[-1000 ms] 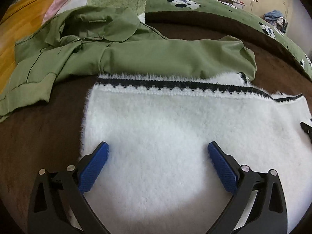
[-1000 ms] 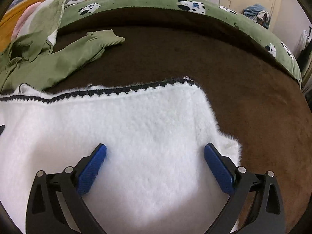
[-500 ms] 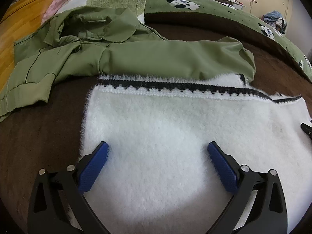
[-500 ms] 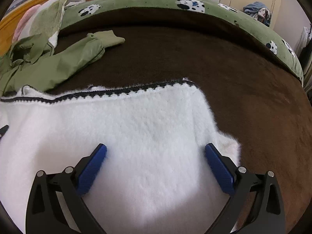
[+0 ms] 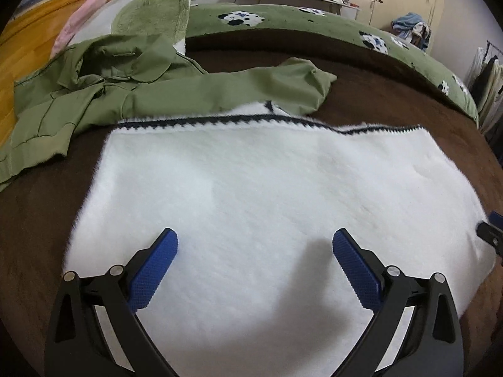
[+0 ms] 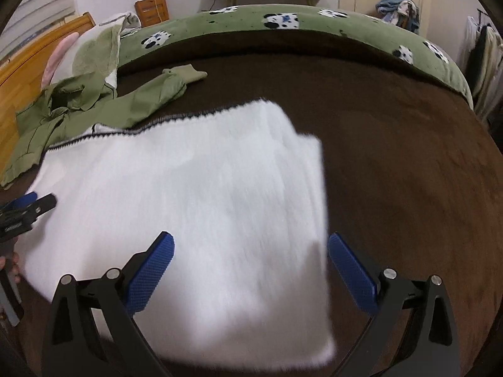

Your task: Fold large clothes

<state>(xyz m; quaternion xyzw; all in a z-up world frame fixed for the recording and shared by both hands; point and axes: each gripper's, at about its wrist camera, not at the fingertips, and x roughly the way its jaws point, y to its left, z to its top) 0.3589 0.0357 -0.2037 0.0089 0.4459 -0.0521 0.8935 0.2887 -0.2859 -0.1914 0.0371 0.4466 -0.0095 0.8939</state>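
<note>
A fluffy white garment (image 5: 267, 188) with a black zigzag trim along its far edge lies flat on the brown bed cover; it also shows in the right wrist view (image 6: 195, 194). My left gripper (image 5: 254, 251) is open and empty above the garment's near left part. My right gripper (image 6: 250, 253) is open and empty above the garment's near right edge. The tip of the right gripper shows at the right rim of the left wrist view (image 5: 490, 232). The left gripper shows at the left rim of the right wrist view (image 6: 22, 210).
A green jacket (image 5: 103, 94) lies crumpled beyond the white garment, one sleeve over its far edge. A green quilt with paw prints (image 6: 283, 22) is bunched along the far side of the bed. A wooden headboard (image 5: 28, 31) and pillows stand at the left.
Both grippers have pulled back and risen, so more of the white garment shows. They stay open. The garment has not moved.
</note>
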